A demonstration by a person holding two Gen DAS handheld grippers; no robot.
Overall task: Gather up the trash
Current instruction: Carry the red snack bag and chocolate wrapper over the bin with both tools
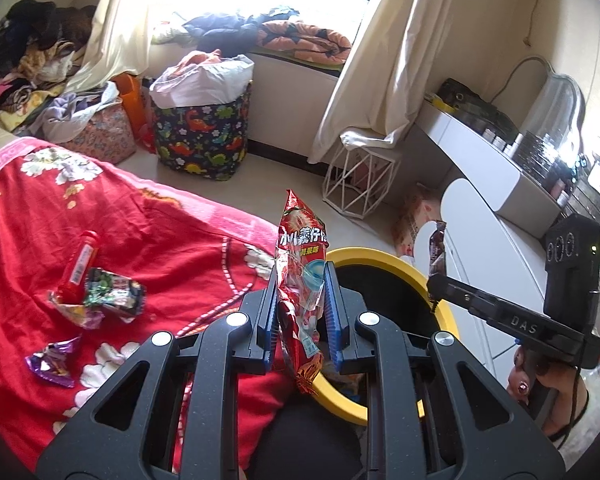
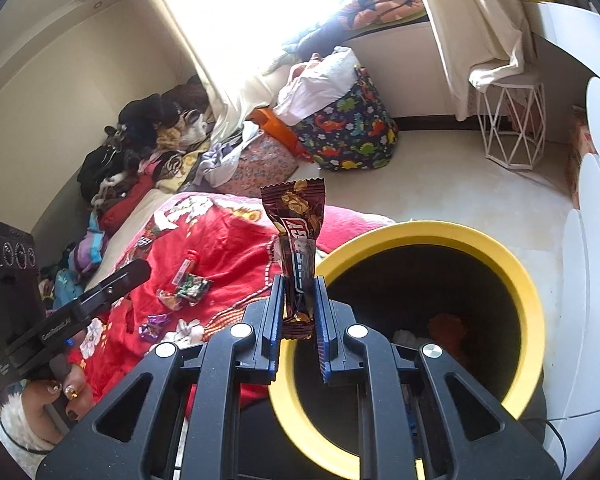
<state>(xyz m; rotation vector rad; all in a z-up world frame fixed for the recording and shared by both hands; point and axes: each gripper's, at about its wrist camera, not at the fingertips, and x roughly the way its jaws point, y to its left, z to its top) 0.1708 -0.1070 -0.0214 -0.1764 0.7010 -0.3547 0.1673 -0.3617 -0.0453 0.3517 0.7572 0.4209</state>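
My left gripper (image 1: 301, 276) is shut on a red snack packet (image 1: 300, 256), held upright at the left rim of the yellow-rimmed black bin (image 1: 384, 258). My right gripper (image 2: 298, 284) is shut on a brown chocolate bar wrapper (image 2: 298, 236), held upright over the bin's left rim (image 2: 432, 230). The right gripper also shows in the left wrist view (image 1: 434, 280), with its wrapper (image 1: 437, 252). On the red bedspread (image 1: 140, 240) lie a red tube (image 1: 80, 266), a crumpled wrapper pile (image 1: 108, 296) and a purple wrapper (image 1: 54, 362).
A dinosaur-print laundry basket (image 1: 202, 136) and a white wire stool (image 1: 358, 178) stand on the floor by the window. White cabinets (image 1: 484, 208) run along the right. Clothes are piled at the bed's far side (image 2: 140, 152). Some trash lies inside the bin (image 2: 444, 328).
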